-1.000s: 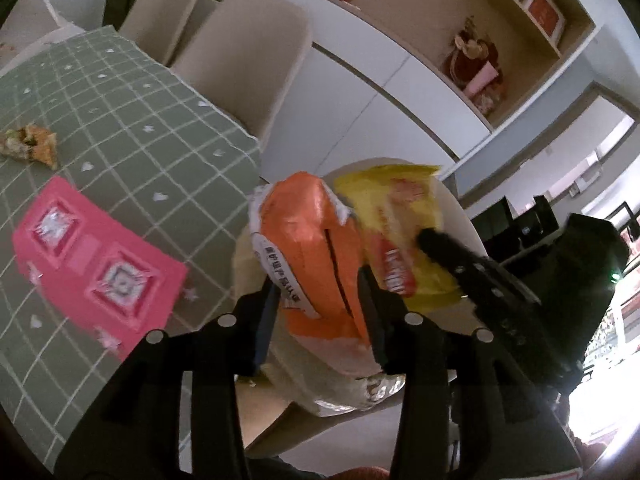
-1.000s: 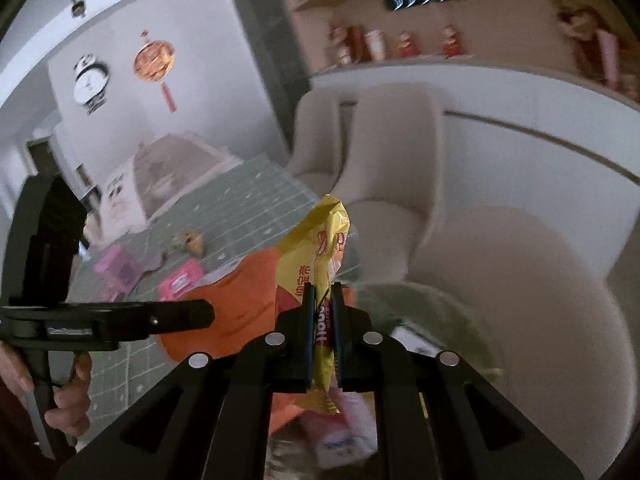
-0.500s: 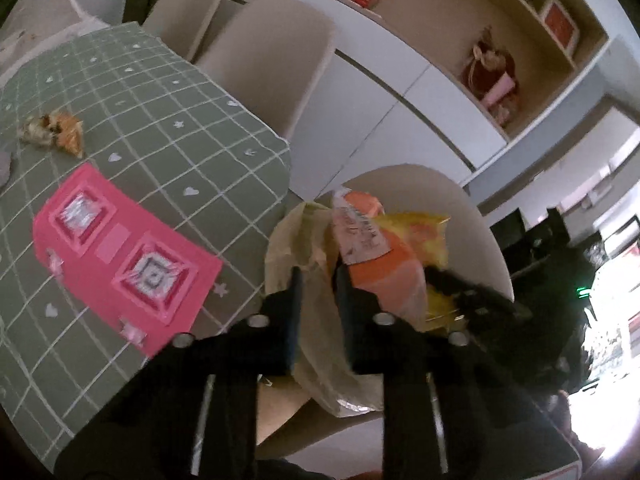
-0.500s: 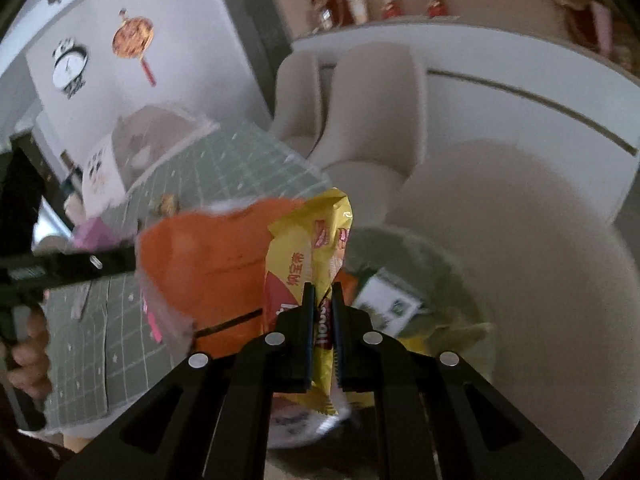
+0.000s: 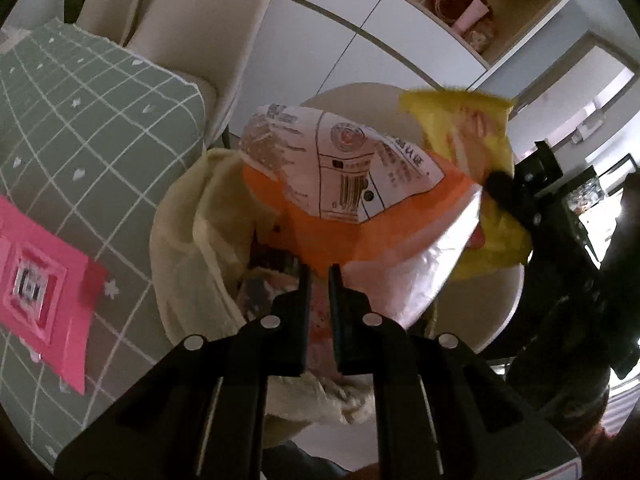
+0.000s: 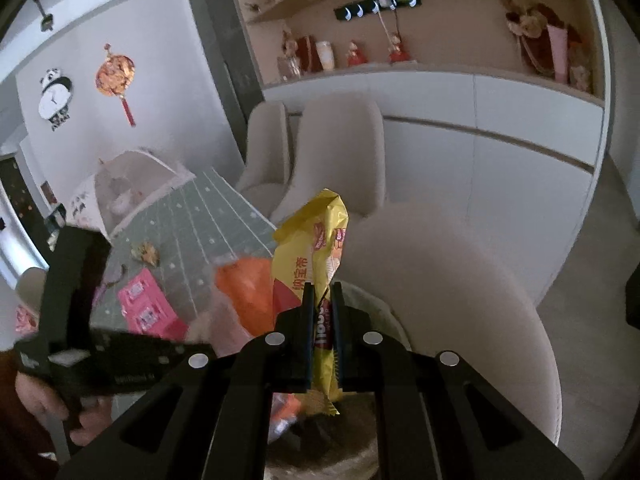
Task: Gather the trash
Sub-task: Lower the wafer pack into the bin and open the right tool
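Observation:
My left gripper [image 5: 318, 270] is shut on an orange snack bag [image 5: 340, 216] with a white printed label, held over a pale yellow trash bag [image 5: 192, 248] that lies open on a beige chair. My right gripper [image 6: 321, 290] is shut on a yellow snack bag [image 6: 316, 252], held upright above the same trash bag [image 6: 372, 308]. The yellow bag [image 5: 468, 136] and the right gripper [image 5: 520, 196] show at the right of the left wrist view. The orange bag [image 6: 244, 292] and the left gripper's body show at the left of the right wrist view.
A green checked tablecloth [image 5: 80, 120] covers the table at left. On it lie a pink flat packet [image 5: 40, 280] and a crumpled orange wrapper [image 6: 146, 254]. Beige chairs [image 6: 340, 160] stand by white cabinets [image 6: 500, 140]. The round beige chair back [image 6: 460, 280] curves around the trash bag.
My left gripper went from wide open around the orange bag to shut on its lower part. The orange bag has tipped, label side up. The yellow bag stayed clamped and rose slightly.

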The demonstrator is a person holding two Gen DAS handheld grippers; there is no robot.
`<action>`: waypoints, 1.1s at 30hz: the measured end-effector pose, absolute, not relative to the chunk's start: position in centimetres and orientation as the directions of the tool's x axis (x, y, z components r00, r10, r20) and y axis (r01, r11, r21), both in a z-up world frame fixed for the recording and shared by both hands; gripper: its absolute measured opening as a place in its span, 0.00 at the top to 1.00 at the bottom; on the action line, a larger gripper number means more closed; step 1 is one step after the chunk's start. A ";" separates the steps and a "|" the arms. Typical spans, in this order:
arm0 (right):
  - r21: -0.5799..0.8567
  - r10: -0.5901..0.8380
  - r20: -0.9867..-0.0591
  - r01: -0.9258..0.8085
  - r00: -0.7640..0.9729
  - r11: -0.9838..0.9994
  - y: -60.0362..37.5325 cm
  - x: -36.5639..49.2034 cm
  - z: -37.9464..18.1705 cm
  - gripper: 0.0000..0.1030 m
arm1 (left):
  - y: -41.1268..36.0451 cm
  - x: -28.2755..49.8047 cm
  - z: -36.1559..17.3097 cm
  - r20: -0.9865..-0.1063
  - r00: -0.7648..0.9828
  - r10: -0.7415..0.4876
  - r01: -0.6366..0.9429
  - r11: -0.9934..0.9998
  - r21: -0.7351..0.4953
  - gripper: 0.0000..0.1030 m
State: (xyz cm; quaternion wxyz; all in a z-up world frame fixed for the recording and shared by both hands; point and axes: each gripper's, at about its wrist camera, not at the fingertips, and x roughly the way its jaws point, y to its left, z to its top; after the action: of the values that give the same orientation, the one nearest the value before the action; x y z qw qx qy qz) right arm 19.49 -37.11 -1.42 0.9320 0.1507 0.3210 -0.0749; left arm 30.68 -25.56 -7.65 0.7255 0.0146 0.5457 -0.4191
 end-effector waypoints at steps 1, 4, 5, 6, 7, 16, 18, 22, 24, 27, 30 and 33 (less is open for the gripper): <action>0.233 -0.037 -0.608 0.223 0.793 0.947 -36.9 19.6 -0.9 0.91 | -25.0 30.5 -7.3 -0.800 0.051 -0.598 0.621 0.646 -0.444 0.92; 0.240 -0.011 -0.571 0.179 0.821 0.954 -36.1 20.2 0.7 0.91 | -22.7 30.2 -5.8 -0.791 0.076 -0.607 0.631 0.644 -0.433 0.84; 0.247 0.003 -0.556 0.162 0.831 0.955 -35.8 20.5 1.2 0.91 | -21.6 30.2 -5.1 -0.788 0.106 -0.606 0.632 0.653 -0.417 0.82; 0.255 0.020 -0.544 0.143 0.839 0.956 -35.4 20.7 1.7 0.91 | -21.1 30.3 -4.5 -0.785 0.128 -0.606 0.628 0.662 -0.409 0.82; 0.263 0.043 -0.533 0.117 0.845 0.958 -35.0 21.0 2.2 0.91 | -20.5 30.4 -4.2 -0.782 0.144 -0.606 0.624 0.670 -0.403 0.81; 0.221 0.101 -0.733 0.095 0.673 0.970 -31.6 25.7 -5.2 0.91 | -15.2 32.0 -2.4 -0.751 0.265 -0.604 0.527 0.743 -0.412 0.78; 0.221 0.104 -0.789 0.121 0.605 0.968 -31.8 25.8 -8.2 0.91 | -14.5 32.1 -2.4 -0.751 0.271 -0.602 0.516 0.750 -0.415 0.77; 0.209 0.109 -0.844 0.135 0.526 0.969 -32.3 25.1 -11.4 0.91 | -13.5 32.1 -2.8 -0.754 0.270 -0.599 0.496 0.757 -0.425 0.77; 0.170 0.083 -0.880 0.147 0.467 0.974 -32.6 24.9 -12.9 0.91 | -13.2 32.1 -2.9 -0.753 0.267 -0.601 0.489 0.758 -0.432 0.77; 0.143 0.061 -0.909 0.169 0.412 0.975 -33.0 24.2 -14.3 0.91 | -13.0 31.9 -3.0 -0.751 0.270 -0.603 0.495 0.756 -0.428 0.77; 0.152 0.059 -0.903 0.189 0.425 0.970 -33.2 23.5 -14.3 0.91 | -12.5 31.6 -3.1 -0.750 0.278 -0.600 0.495 0.759 -0.423 0.76; 0.189 0.068 -0.877 0.212 0.475 0.959 -33.4 22.7 -13.5 0.90 | -11.9 31.4 -3.3 -0.749 0.288 -0.597 0.488 0.764 -0.422 0.73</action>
State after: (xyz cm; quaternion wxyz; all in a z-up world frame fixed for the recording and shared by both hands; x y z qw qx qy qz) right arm 22.74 -33.38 -13.53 0.8478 0.1372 0.5106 -0.0427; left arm 31.44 -11.88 -3.31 0.8006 -0.0557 0.4911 -0.3386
